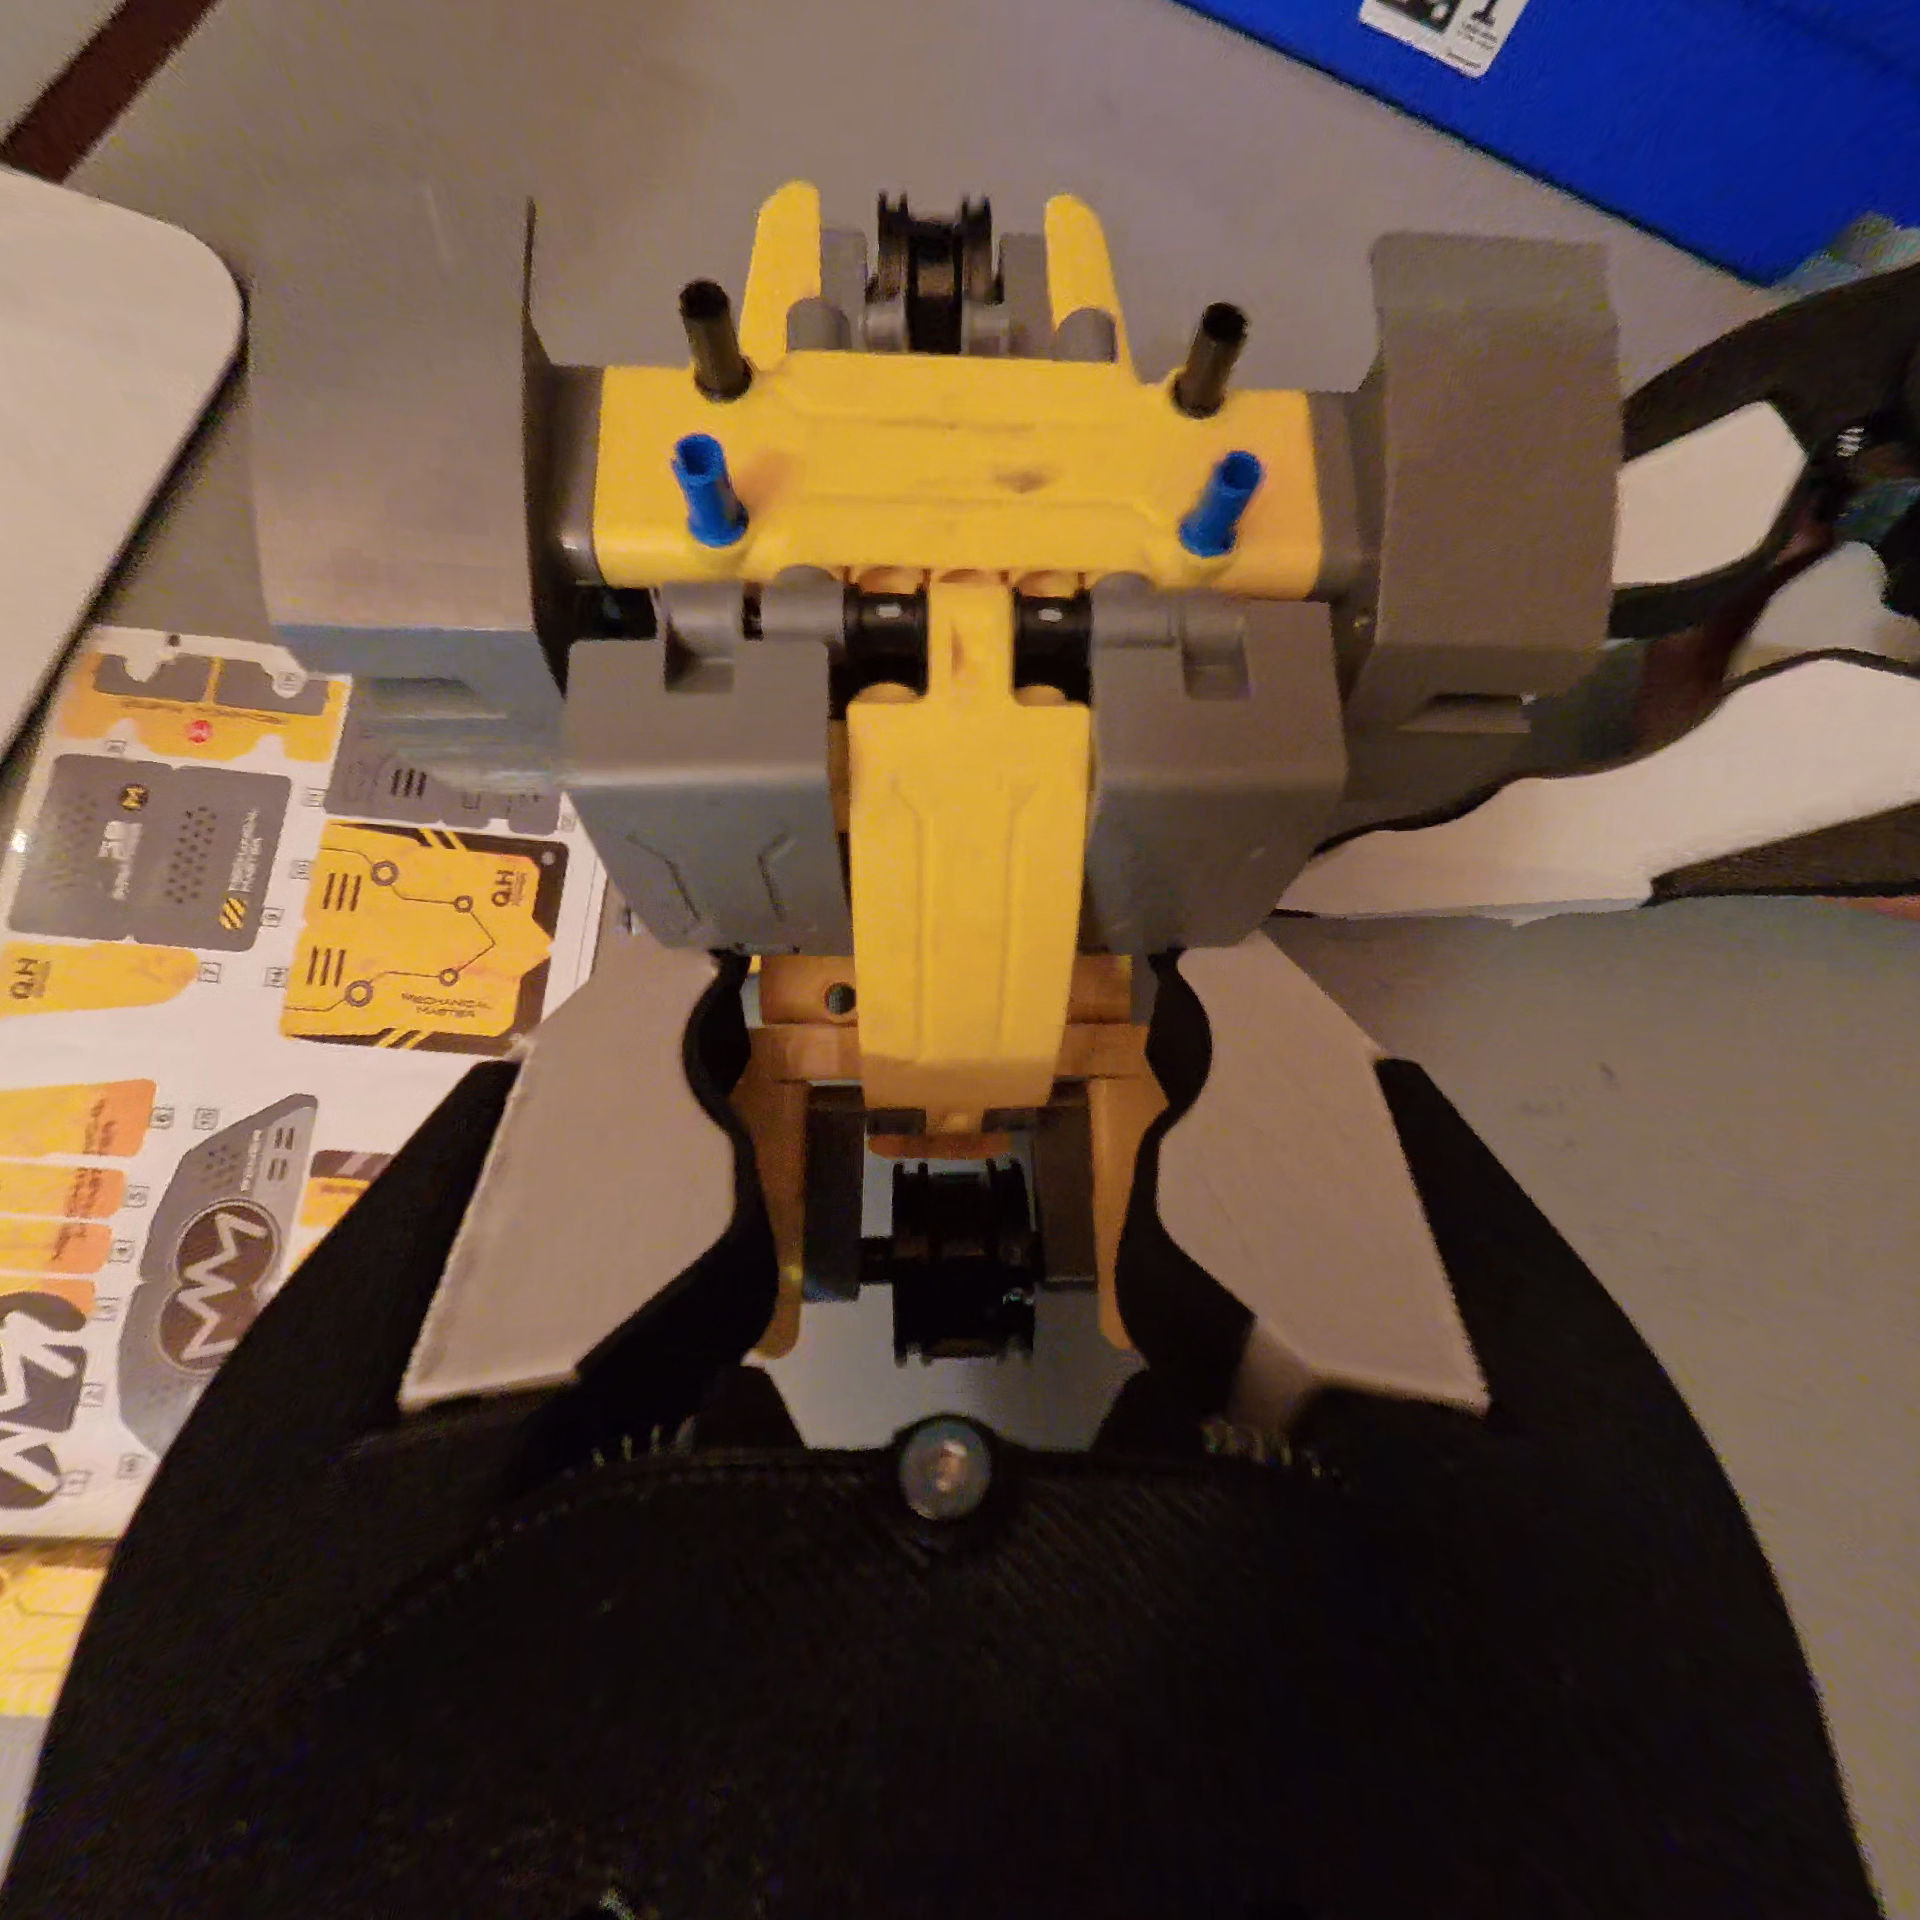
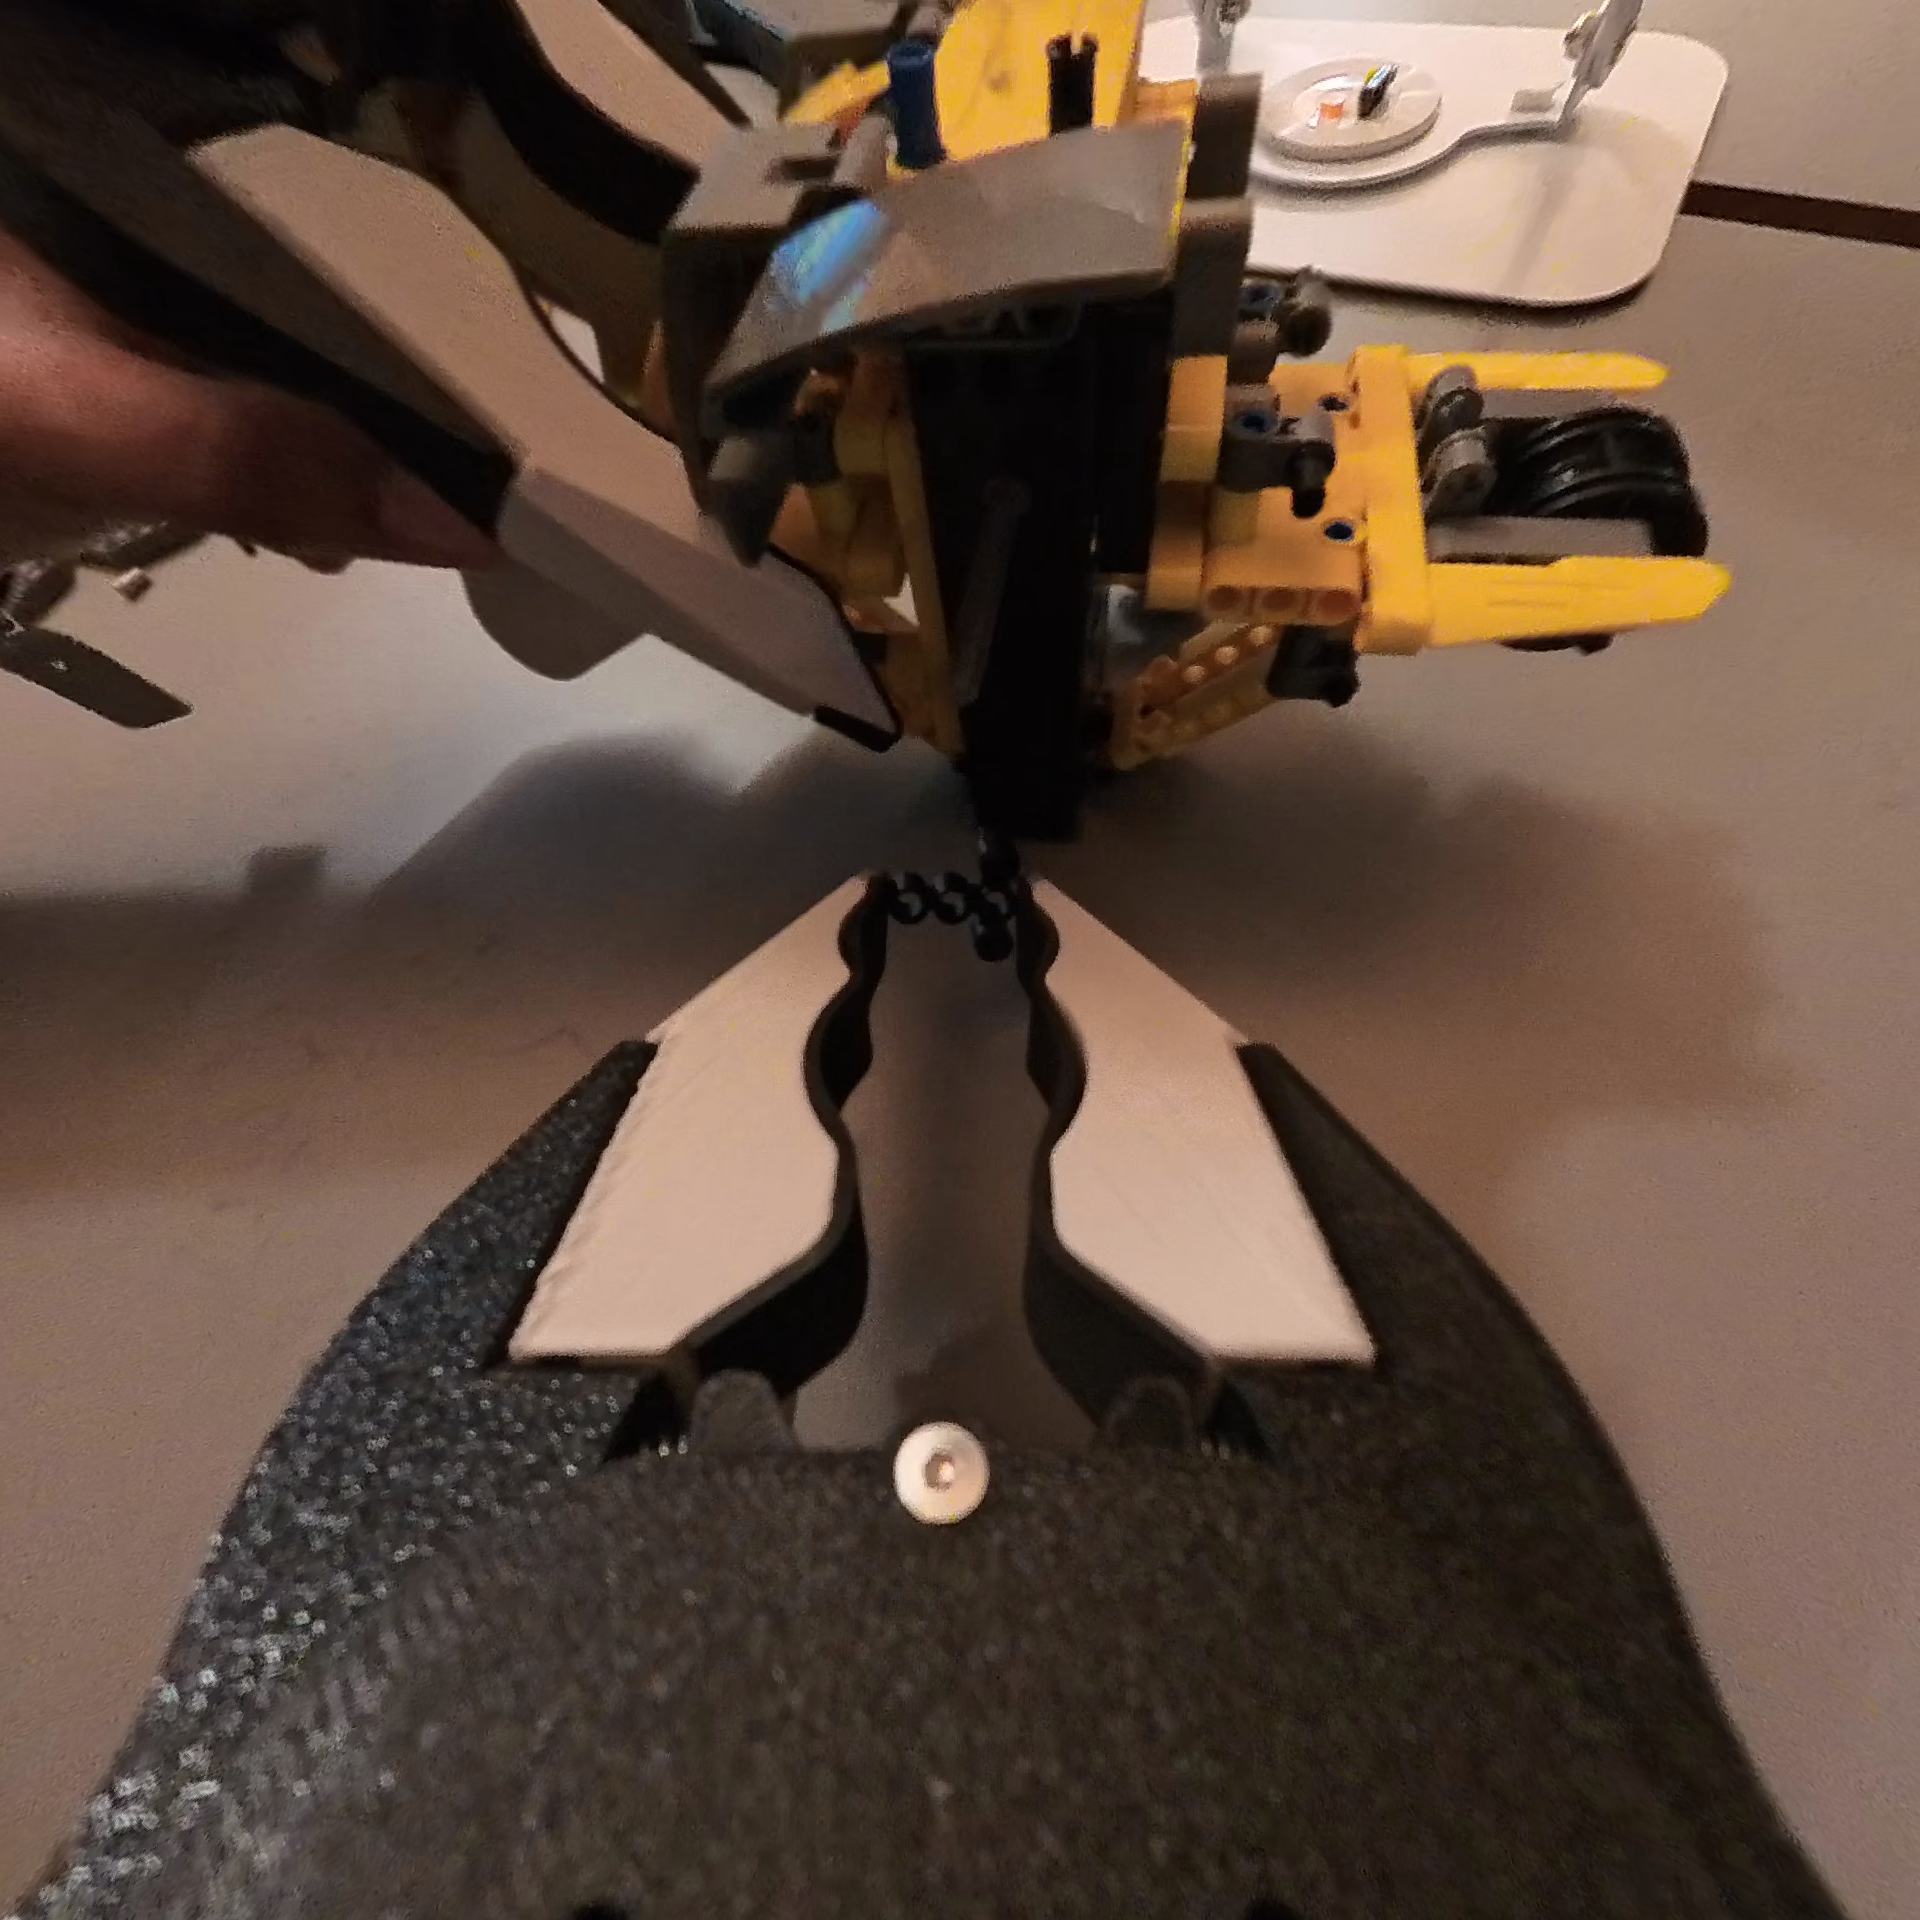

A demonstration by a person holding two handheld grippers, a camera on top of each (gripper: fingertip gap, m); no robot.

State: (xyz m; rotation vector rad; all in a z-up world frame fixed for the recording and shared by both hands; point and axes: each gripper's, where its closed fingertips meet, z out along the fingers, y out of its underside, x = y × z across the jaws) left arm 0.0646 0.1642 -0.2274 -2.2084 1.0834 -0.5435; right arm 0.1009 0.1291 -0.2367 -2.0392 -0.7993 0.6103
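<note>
A: Yellow and grey plastic, that is what the left tool (image 1: 940, 1153) is gripping: a brick-built model (image 1: 956, 665), something like a vehicle, with two blue pins (image 1: 707, 488) and two black pins (image 1: 1210, 358) standing up from its top plate.

B: How is the tool holding it?

A: Its two fingers are closing on the narrow yellow frame at the near end, beside a small black wheel (image 1: 961, 1257). The jaws are partly closed, only as wide as that frame. I think it is taking the model there because the wide grey panels further out would not fit between the fingers.

B: And the model is hanging in the air?

A: No. In the right wrist view its lower black edge is touching the grey counter (image 2: 312, 935), and the model (image 2: 1039, 468) is standing tilted on it, so the counter is carrying part of the weight. A person's hand (image 2: 208, 468) is showing behind the left tool (image 2: 821, 665).

B: What is the right tool doing?

A: The right tool (image 2: 951, 914) is pinching a short black beaded piece (image 2: 971, 899), maybe a chain, between its fingertips. The jaws are nearly closed on it. This piece is reaching up to the bottom of the model; whether it is attached there, I cannot tell.

B: Other things around?

A: A sticker sheet (image 1: 208, 935) is lying on the counter to the left, a blue box (image 1: 1662, 125) further back, and a white tray (image 2: 1507, 177) beyond the model.
</note>
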